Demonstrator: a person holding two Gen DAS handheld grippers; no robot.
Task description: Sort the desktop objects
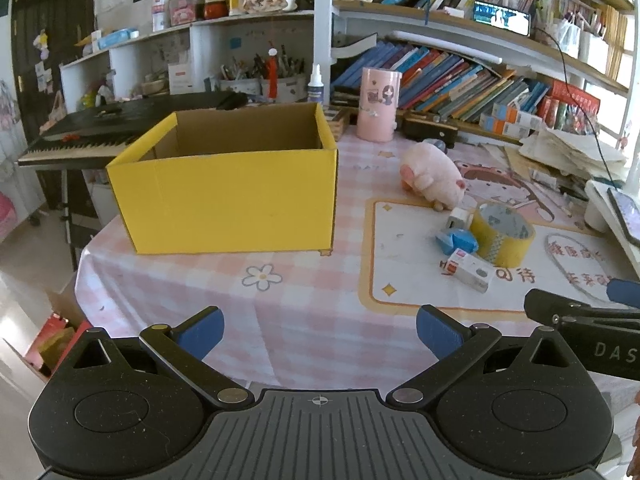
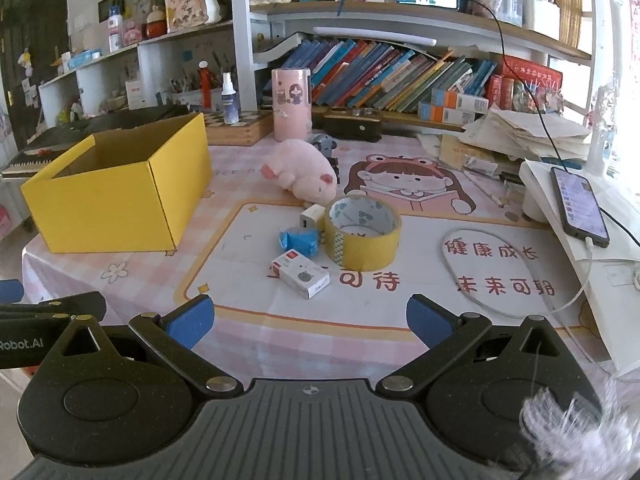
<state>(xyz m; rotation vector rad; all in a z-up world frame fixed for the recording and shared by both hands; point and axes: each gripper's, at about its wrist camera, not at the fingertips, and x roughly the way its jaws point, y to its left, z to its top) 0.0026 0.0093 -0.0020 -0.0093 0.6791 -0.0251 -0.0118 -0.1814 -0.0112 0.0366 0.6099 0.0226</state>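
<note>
An open yellow cardboard box [image 1: 224, 200] [image 2: 116, 196] stands on the left of the pink checked tablecloth, and what I see of its inside looks empty. To its right lie a pink plush pig [image 1: 434, 176] [image 2: 304, 170], a roll of yellow tape [image 1: 504, 236] [image 2: 362, 236], a small white charger [image 2: 311, 216], a blue wrapped item [image 1: 456, 240] [image 2: 298, 240] and a small white carton [image 1: 468, 270] [image 2: 302, 276]. My left gripper [image 1: 320, 332] is open, low at the table's near edge. My right gripper [image 2: 310, 320] is open, just short of the white carton.
A pink cylindrical tin [image 1: 378, 104] [image 2: 292, 106] and a spray bottle [image 2: 230, 100] stand behind the objects. Bookshelves fill the back. A phone [image 2: 580, 206] on a white stand with a cable sits at the right, beside stacked papers [image 2: 520, 130]. A keyboard [image 1: 80, 140] lies left of the table.
</note>
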